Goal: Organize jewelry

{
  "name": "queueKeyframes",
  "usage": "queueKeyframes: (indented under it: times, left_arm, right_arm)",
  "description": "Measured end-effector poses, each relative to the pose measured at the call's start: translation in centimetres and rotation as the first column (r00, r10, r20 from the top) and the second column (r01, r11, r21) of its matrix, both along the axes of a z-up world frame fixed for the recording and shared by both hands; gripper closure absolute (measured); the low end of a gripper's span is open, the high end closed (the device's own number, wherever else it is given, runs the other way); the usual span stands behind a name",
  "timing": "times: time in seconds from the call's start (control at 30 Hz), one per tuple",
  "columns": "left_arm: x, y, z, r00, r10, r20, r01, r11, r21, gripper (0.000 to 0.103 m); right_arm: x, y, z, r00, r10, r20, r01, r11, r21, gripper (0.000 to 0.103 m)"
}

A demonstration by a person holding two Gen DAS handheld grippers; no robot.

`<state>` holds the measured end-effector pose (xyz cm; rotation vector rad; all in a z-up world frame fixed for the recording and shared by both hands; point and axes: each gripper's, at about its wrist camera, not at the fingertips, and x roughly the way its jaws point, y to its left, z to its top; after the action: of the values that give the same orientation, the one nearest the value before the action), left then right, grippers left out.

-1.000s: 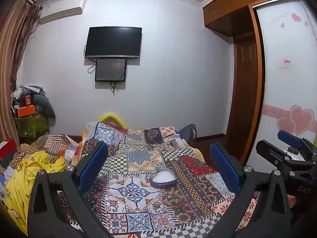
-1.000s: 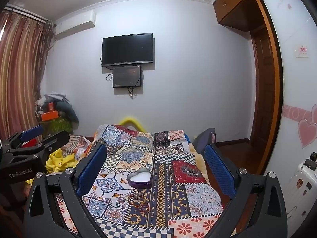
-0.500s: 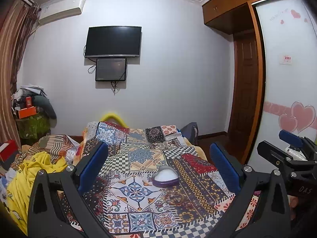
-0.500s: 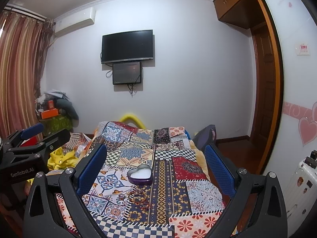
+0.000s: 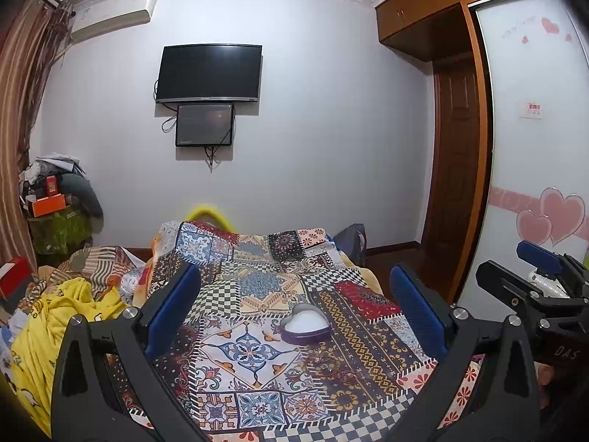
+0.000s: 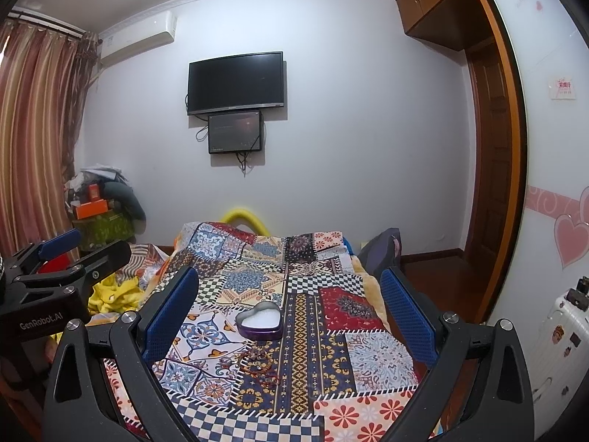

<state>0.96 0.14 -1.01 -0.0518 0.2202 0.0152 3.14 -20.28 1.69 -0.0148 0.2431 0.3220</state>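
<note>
A purple heart-shaped box with a white inside lies open on the patchwork blanket; it also shows in the right wrist view. Small jewelry pieces lie on the blanket just in front of it, faint in the left wrist view. My left gripper is open and empty, held above the blanket's near part. My right gripper is open and empty too, at about the same height. Each gripper shows at the edge of the other's view.
A pile of yellow and striped clothes lies to the left of the blanket. A cluttered stand with an orange box is at the far left. A wardrobe with heart stickers and a wooden door are on the right. A white suitcase stands at the right.
Both grippers have drifted slightly and tilted a little; the heart box sits a bit differently in each view. Both grippers stay open and empty.
</note>
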Motion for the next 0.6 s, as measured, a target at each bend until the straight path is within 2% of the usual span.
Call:
queueKeyframes:
  times: [0.6]
  left_arm:
    - [0.00,0.21,-0.22,1.000,-0.002,-0.005,0.002,1.000,-0.008,0.000]
  right_arm:
    - [-0.04,0.10,0.04,1.000,0.002,-0.001,-0.002,1.000,-0.003,0.005]
